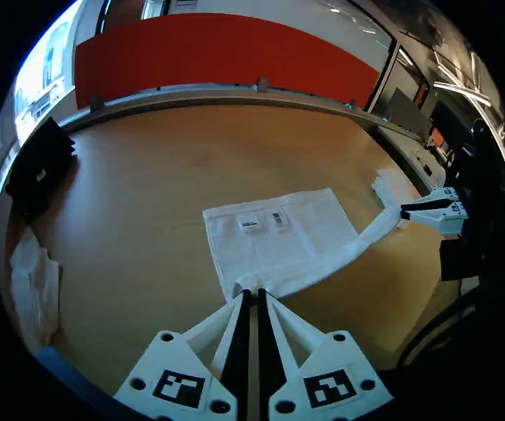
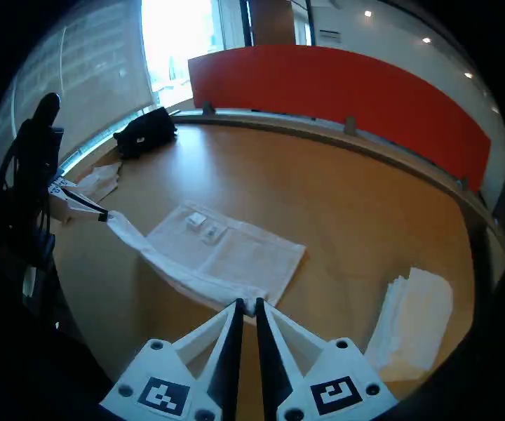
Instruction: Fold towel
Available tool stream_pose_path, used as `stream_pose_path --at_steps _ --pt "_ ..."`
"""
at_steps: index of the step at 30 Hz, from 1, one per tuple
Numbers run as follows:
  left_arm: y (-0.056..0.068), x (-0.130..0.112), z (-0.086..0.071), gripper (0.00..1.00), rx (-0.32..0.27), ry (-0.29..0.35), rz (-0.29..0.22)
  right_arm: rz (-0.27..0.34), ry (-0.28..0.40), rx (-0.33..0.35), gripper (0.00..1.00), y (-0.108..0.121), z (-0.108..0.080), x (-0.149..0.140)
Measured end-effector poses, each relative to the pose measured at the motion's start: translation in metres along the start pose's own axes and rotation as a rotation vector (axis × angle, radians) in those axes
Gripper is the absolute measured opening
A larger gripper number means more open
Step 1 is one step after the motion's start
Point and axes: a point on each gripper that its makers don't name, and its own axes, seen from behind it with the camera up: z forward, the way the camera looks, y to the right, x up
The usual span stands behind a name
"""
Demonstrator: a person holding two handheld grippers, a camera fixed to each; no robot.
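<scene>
Here, in the left gripper view, the left gripper (image 1: 250, 295) had its fingers pressed together on one corner of the white towel (image 1: 280, 231), which lay on the wooden table (image 1: 147, 210). In the right gripper view, the right gripper (image 2: 247, 306) pinched the other near corner, and the towel's near edge was stretched between the two grippers.

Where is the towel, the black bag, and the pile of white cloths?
towel (image 1: 280, 238), left gripper view, on its flat middle.
black bag (image 2: 145, 131), right gripper view, on its top side.
pile of white cloths (image 2: 414, 316), right gripper view, on the top cloth.
</scene>
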Motion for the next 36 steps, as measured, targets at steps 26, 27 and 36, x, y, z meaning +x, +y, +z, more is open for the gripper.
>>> stream_pose_path --at_steps 26,27,36 --pt "-0.029 0.02 0.076 0.07 0.009 -0.026 0.025 0.022 -0.074 -0.042 0.13 0.038 0.063 -0.003" --pt "-0.03 0.02 0.079 0.07 0.009 -0.026 0.022 0.024 -0.077 -0.043 0.13 0.039 0.066 -0.004" --pt "-0.041 0.02 0.106 0.07 0.022 -0.025 -0.03 0.052 -0.092 -0.069 0.13 0.051 0.091 -0.007"
